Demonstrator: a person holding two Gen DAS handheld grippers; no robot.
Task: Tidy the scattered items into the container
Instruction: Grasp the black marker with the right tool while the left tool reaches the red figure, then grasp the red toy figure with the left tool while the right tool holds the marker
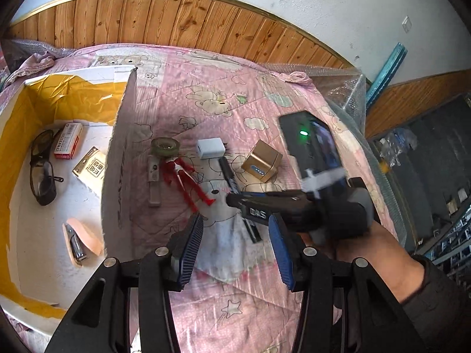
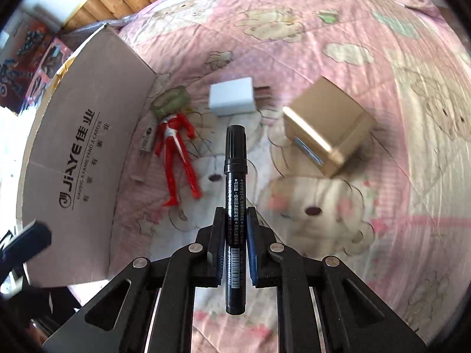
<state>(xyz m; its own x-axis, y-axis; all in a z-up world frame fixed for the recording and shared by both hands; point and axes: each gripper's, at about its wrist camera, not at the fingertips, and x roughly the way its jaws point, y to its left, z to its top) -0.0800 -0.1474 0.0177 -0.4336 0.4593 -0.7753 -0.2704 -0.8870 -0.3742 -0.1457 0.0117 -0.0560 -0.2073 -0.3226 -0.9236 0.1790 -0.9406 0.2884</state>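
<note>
My right gripper (image 2: 235, 210) is shut on a black marker (image 2: 235, 176) that points forward between its fingers. The left wrist view shows that gripper (image 1: 232, 200) over the pink blanket, the marker (image 1: 228, 172) sticking out either side. My left gripper (image 1: 234, 222) stands open just behind it, holding nothing. On the blanket lie a red figure (image 2: 176, 153), a tape roll (image 2: 172, 100), a white charger (image 2: 232, 100) and a gold power bank (image 2: 326, 129). The cardboard box (image 1: 117, 161) stands at the left.
The box holds dark glasses (image 1: 42, 164), a red-and-white staple box (image 1: 67, 141), a cream packet (image 1: 91, 170) and a nail clipper (image 1: 75, 244). A grey stick (image 1: 153, 182) lies beside the figure. Bubble wrap (image 1: 344, 85) edges the bed at right. A person's hand (image 1: 368, 244) holds the right gripper.
</note>
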